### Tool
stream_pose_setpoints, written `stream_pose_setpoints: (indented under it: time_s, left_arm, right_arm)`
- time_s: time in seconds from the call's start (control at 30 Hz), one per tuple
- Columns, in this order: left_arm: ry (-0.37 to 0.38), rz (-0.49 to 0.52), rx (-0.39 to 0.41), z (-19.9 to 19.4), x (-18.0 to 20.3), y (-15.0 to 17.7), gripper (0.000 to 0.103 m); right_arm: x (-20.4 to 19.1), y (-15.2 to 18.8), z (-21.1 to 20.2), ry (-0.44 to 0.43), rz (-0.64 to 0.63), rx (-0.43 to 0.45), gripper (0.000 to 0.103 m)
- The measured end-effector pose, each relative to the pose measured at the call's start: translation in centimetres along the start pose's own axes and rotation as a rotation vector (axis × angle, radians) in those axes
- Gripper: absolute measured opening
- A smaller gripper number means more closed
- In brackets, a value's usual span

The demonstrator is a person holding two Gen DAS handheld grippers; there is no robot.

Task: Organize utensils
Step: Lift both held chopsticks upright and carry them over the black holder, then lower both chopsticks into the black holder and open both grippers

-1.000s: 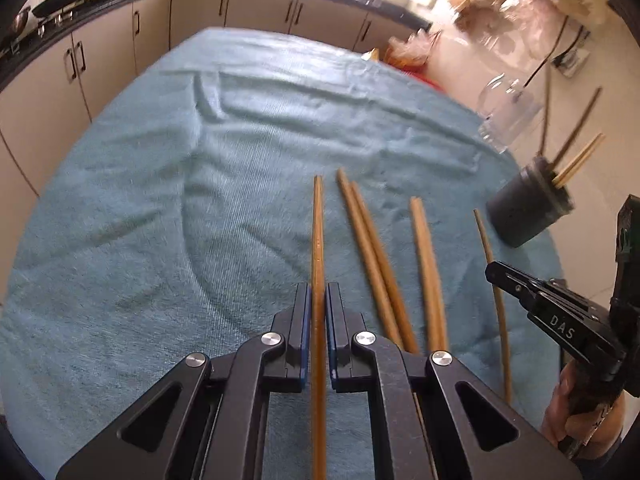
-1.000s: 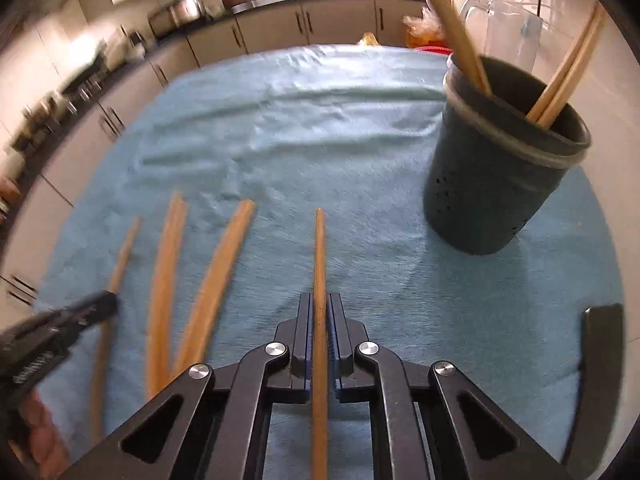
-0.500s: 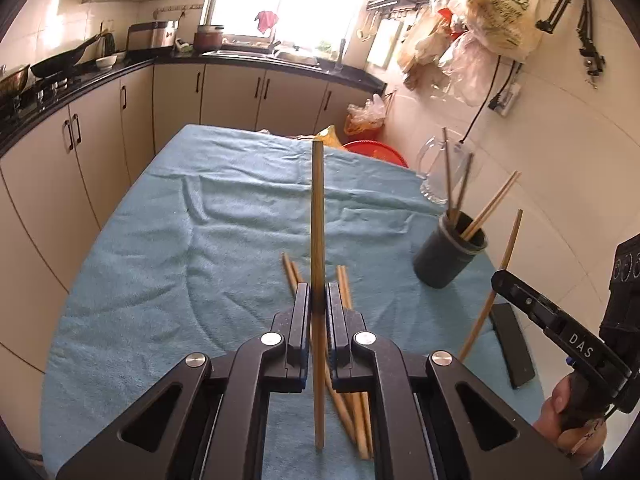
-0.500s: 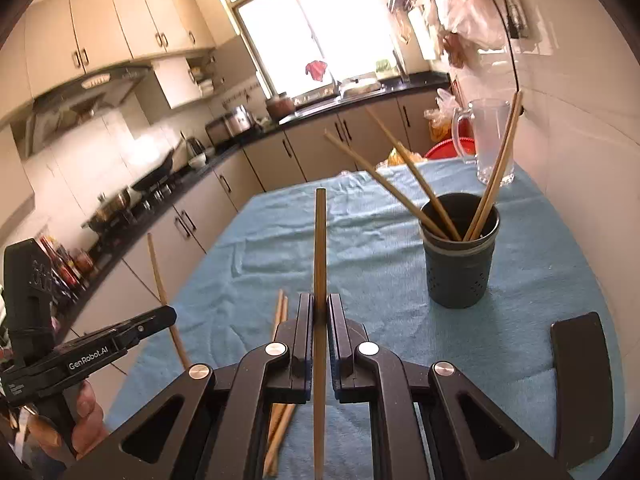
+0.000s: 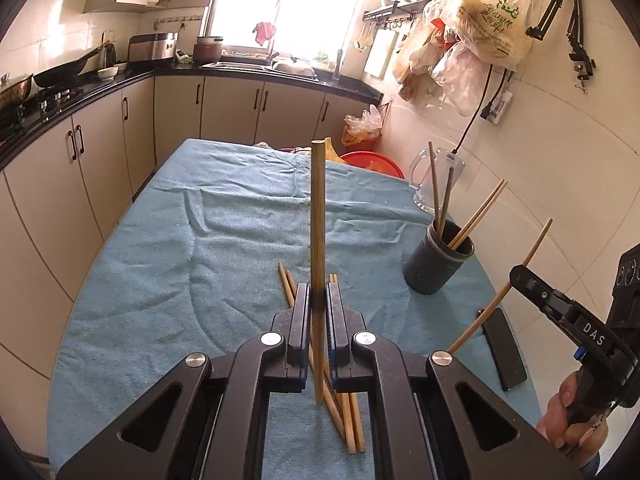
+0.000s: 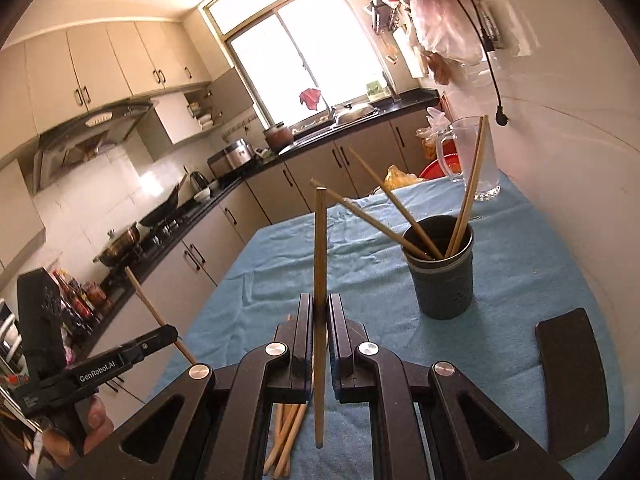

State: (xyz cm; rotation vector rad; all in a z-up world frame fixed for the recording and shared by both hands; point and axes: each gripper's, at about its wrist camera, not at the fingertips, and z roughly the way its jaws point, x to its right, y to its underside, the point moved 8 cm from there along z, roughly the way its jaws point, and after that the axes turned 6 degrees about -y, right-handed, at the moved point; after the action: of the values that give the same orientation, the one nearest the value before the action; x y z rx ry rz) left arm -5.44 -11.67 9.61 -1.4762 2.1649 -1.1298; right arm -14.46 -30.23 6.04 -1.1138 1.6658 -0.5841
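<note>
My left gripper [image 5: 318,300] is shut on a wooden chopstick [image 5: 318,216] and holds it upright above the blue cloth. My right gripper [image 6: 319,312] is shut on another wooden chopstick [image 6: 320,248], also upright; it shows at the right of the left wrist view [image 5: 498,296]. The dark holder cup [image 5: 438,260] stands at the table's right with several chopsticks in it; it shows ahead and right in the right wrist view [image 6: 442,276]. Three loose chopsticks [image 5: 344,412] lie on the cloth under my left gripper.
The table is covered with a blue cloth [image 5: 200,260]. A glass jug [image 5: 434,180] stands behind the cup near the wall. A black flat object [image 6: 572,380] lies at the right edge. Kitchen cabinets run along the left and back.
Both grippers rose from the cloth, each lifting its chopstick, and tilted up so the chopsticks stand upright. The view pulled back from the table.
</note>
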Motion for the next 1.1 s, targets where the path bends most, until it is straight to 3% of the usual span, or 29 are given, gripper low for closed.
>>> stream_pose_setpoints:
  time_s: [0.47, 0.87, 1.1]
  left_arm:
    - [0.052, 0.038, 0.018, -1.3, 3.5, -1.8, 0.007]
    - [0.145, 0.098, 0.012, -1.5, 9.5, -4.8, 0.007]
    - [0.191, 0.15, 0.041, -1.8, 14.0, -8.4, 0.007]
  right_arm:
    - [3.4, -2.9, -4.5, 0.008, 0.086, 0.109, 0.007]
    - [6.8, -6.0, -8.5, 0.049, 0.145, 0.21, 0.007]
    - [7.9, -9.0, -10.5, 0.064, 0.152, 0.267, 0.007]
